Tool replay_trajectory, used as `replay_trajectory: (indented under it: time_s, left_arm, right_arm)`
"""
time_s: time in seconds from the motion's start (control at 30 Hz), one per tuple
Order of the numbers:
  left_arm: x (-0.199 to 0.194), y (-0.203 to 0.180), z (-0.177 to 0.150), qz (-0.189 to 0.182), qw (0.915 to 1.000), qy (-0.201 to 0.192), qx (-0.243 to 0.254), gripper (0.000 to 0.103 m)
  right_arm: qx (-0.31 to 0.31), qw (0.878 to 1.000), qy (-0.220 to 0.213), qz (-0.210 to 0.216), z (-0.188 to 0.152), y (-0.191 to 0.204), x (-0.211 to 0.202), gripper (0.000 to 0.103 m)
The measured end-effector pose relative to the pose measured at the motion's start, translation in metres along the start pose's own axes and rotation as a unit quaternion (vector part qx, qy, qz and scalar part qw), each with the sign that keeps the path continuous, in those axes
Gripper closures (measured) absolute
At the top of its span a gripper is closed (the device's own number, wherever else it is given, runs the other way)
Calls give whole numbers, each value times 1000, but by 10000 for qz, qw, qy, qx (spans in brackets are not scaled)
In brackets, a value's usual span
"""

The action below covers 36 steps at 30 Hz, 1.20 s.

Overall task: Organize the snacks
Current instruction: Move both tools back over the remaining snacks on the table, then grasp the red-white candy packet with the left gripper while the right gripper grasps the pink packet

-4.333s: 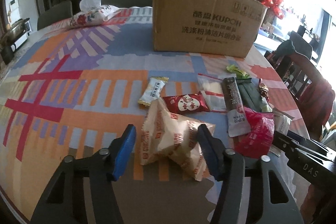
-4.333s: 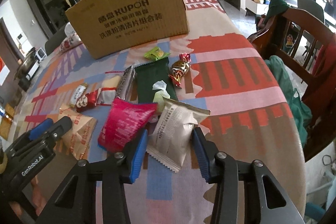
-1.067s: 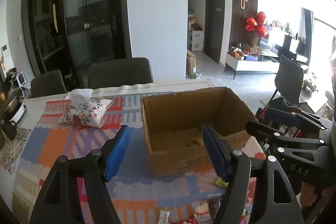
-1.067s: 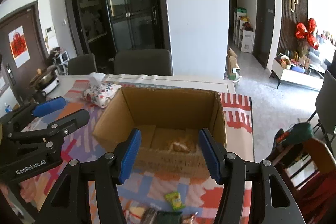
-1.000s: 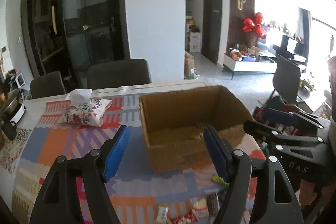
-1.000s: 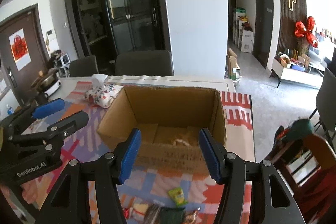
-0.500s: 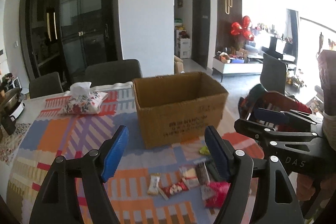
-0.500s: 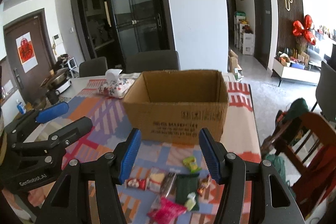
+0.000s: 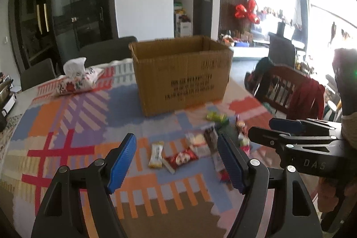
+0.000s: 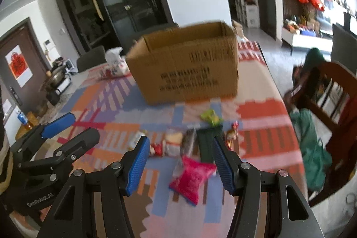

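Note:
An open cardboard box (image 9: 181, 73) (image 10: 187, 66) stands at the far middle of the patterned tablecloth. Several snack packets lie in front of it: a yellow-white bar (image 9: 156, 154), a small red packet (image 9: 181, 157), a green candy (image 9: 216, 116) (image 10: 210, 117), a dark green pack (image 10: 206, 142) and a pink bag (image 10: 191, 177). My left gripper (image 9: 177, 162) is open and empty above the near packets. My right gripper (image 10: 179, 165) is open and empty above the pink bag. Each gripper shows in the other's view, the right one (image 9: 296, 133) and the left one (image 10: 64, 131).
A floral tissue pack (image 9: 78, 79) lies at the far left of the table. A wooden chair (image 10: 328, 93) with clothes stands at the right edge. Dark chairs (image 9: 107, 50) stand behind the table. A pot (image 10: 57, 77) sits far left.
Both grippers have come down and back from above the box toward the packets on the table. Both stay open and empty. The two packets held earlier are gone from the table.

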<state>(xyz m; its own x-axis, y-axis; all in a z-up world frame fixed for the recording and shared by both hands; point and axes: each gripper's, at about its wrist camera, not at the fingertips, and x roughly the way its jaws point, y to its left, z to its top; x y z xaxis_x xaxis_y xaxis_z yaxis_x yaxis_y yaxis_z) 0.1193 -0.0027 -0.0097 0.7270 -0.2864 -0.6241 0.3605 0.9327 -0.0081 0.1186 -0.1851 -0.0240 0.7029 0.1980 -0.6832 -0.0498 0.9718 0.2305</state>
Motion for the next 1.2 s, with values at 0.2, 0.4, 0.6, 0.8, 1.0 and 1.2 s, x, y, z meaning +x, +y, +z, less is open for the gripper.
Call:
replay_trajectory:
  time_s: [0.2,0.4,0.6,0.8,1.0,1.2]
  left_arm:
    - [21,3,-15,-192,9995,255,26,29]
    - [48,6,-24,-308,9979,566,55,29]
    - [74,5,-26,-326,9960,780,298,29]
    - [99,2,-26,-332,9937,923,547,29]
    - [119,-5,-30,-340,9897,1090,866,31]
    - [130,-6,-31,-459,9872,1254,869,43]
  right_arm:
    - [285,9979,574,67,-23,-4,28,44]
    - [488,9952,849,-77,-33,-12,46,44]
    - [635,9927,1014,-130,-36,-15,60,45]
    - [650,9921,1039,-266,-35,-14,66,45]
    - [637,9913,1093,-367,-35,-14,72,49]
    - [635,9908,1120,-413,-36,-14,75,54]
